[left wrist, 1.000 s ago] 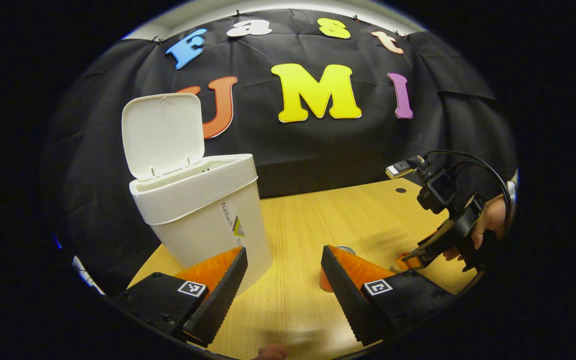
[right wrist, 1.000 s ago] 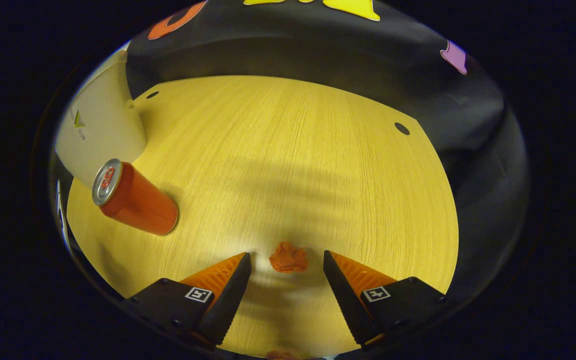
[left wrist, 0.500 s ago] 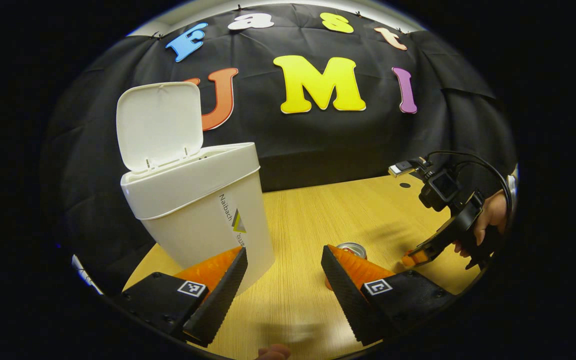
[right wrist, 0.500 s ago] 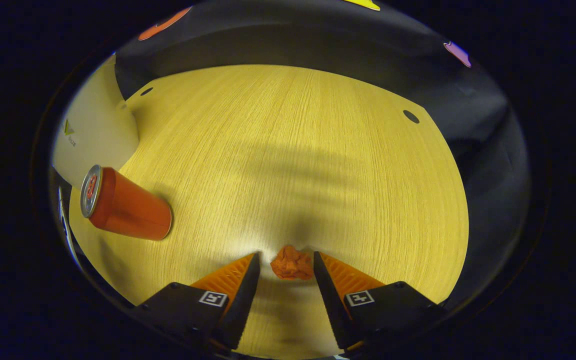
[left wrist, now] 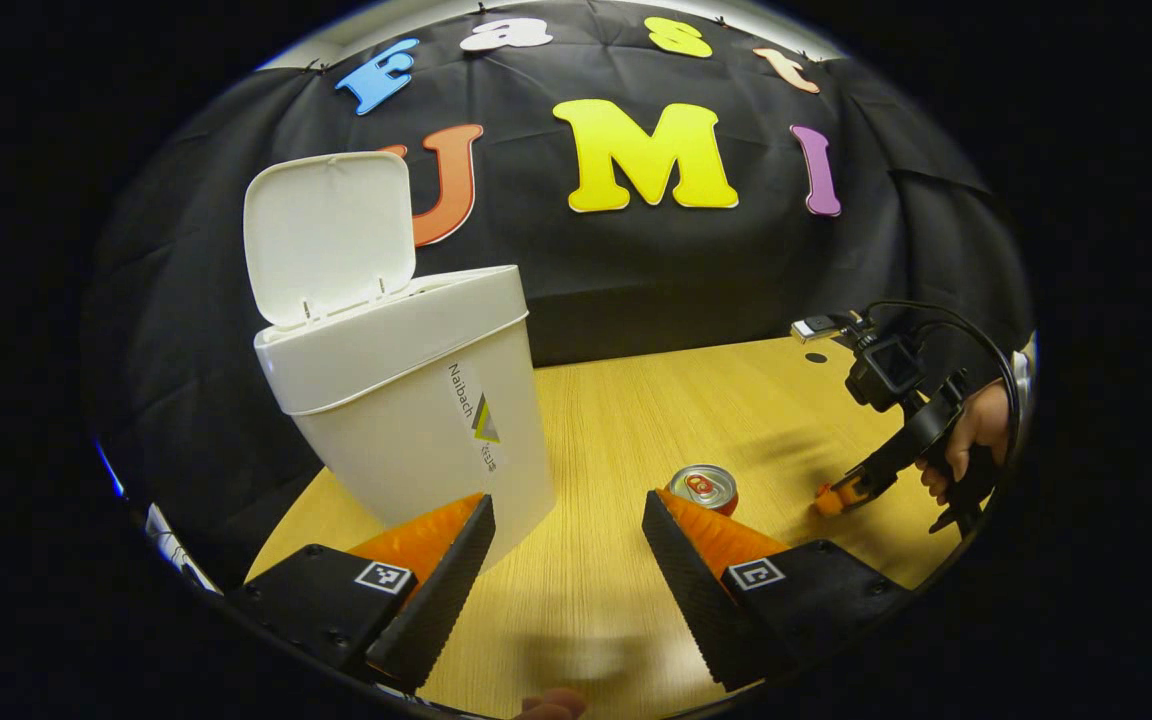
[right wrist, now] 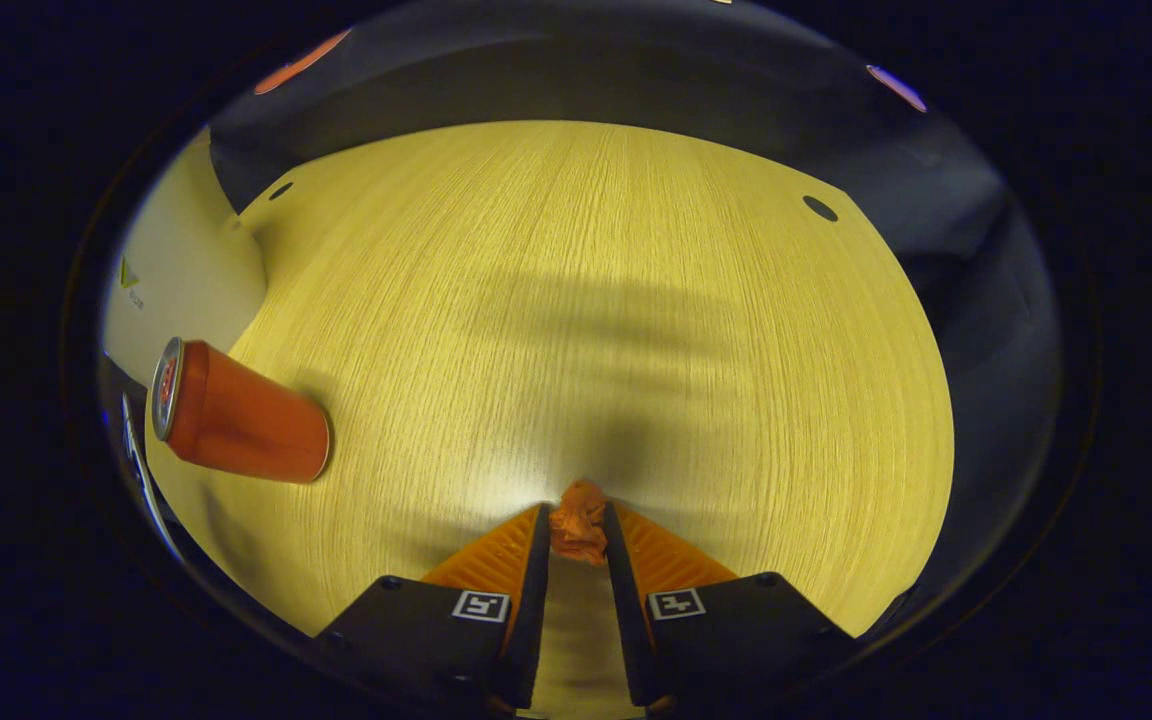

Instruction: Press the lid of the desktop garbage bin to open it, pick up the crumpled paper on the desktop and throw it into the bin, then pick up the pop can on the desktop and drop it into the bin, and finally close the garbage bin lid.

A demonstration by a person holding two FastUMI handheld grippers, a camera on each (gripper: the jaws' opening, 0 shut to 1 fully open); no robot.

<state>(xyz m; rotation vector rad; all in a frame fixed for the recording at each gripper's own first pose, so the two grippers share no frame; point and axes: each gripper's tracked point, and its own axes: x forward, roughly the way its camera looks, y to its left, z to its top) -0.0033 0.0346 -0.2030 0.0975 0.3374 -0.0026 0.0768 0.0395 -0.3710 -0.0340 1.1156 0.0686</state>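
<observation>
The white garbage bin (left wrist: pixel 416 420) stands at the table's left with its lid (left wrist: pixel 328 238) raised upright. My left gripper (left wrist: pixel 561 520) hangs open in front of it, nothing between its fingers. An orange pop can (left wrist: pixel 704 490) stands just beyond its right finger; in the right gripper view the pop can (right wrist: pixel 241 425) is at the left near the bin (right wrist: pixel 181 290). My right gripper (right wrist: pixel 576 525) is shut on the crumpled orange paper (right wrist: pixel 578 527), low on the table. In the left gripper view that right gripper (left wrist: pixel 841 493) and the hand (left wrist: pixel 976 435) holding it are at the right.
The wooden table (right wrist: pixel 586 320) has two small dark holes (right wrist: pixel 819 208) near its far edge. Black cloth wall closes the back. A fingertip (left wrist: pixel 551 705) pokes in at the bottom of the left gripper view.
My right gripper lowered over the crumpled paper and closed its fingers on it. The left gripper dropped and shifted slightly, so more of the can's top shows.
</observation>
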